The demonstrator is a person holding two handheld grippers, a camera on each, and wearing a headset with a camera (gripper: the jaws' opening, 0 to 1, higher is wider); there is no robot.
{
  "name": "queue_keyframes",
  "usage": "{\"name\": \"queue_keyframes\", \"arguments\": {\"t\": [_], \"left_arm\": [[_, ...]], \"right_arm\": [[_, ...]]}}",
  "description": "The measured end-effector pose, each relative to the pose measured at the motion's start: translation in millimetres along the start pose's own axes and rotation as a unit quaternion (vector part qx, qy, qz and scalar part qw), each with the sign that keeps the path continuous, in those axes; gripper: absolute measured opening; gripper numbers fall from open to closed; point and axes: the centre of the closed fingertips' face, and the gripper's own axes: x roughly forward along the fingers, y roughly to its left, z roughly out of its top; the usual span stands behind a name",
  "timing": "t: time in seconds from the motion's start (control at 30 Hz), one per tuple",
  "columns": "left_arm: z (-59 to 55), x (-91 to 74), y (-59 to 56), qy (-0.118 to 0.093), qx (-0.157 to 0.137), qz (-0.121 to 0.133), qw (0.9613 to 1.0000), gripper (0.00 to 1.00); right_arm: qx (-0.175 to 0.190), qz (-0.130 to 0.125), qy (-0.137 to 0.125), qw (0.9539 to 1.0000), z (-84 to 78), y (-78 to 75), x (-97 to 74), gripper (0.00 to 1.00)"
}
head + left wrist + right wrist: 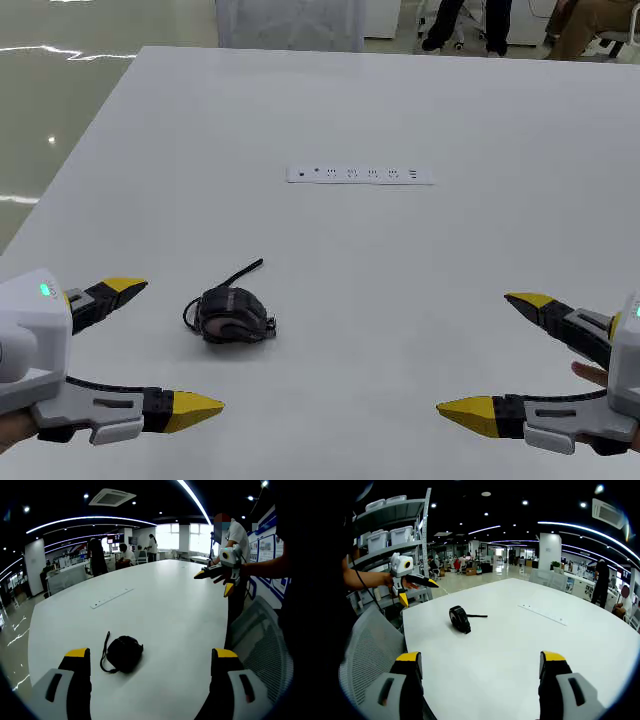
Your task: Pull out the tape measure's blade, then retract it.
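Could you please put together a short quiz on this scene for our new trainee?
1. True or false: the black, rounded tape measure lies nearer the yellow-tipped left gripper than the yellow-tipped right gripper.
2. The left gripper is: A) open and empty; B) shut on the tape measure; C) shut on a cable.
3. Fill in: farther across the white table lies a long white ____.
Key: 1 true; 2 A; 3 power strip.

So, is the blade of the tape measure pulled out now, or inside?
Inside. No blade extends from the tape measure; only its black strap trails on the table.
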Motion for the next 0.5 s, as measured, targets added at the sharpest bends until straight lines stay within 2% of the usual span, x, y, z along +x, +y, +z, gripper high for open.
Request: {"name": "queue_keyframes", "arguments": {"t": [0.33,0.5], "left_arm": [[2.0,3.3,1.8,0.003,0.003,0.004,1.0000,0.99],[1.7,4.9,2.1,0.006,0.003,0.005,1.0000,0.99]], "right_arm": [[-0.005,-0.004,-0.001,1.0000,-1.0,-5.7,6.5,1.00],[-0.007,-0.002,-0.001,1.0000,0.6,-2.8,5.7,1.00]]}}
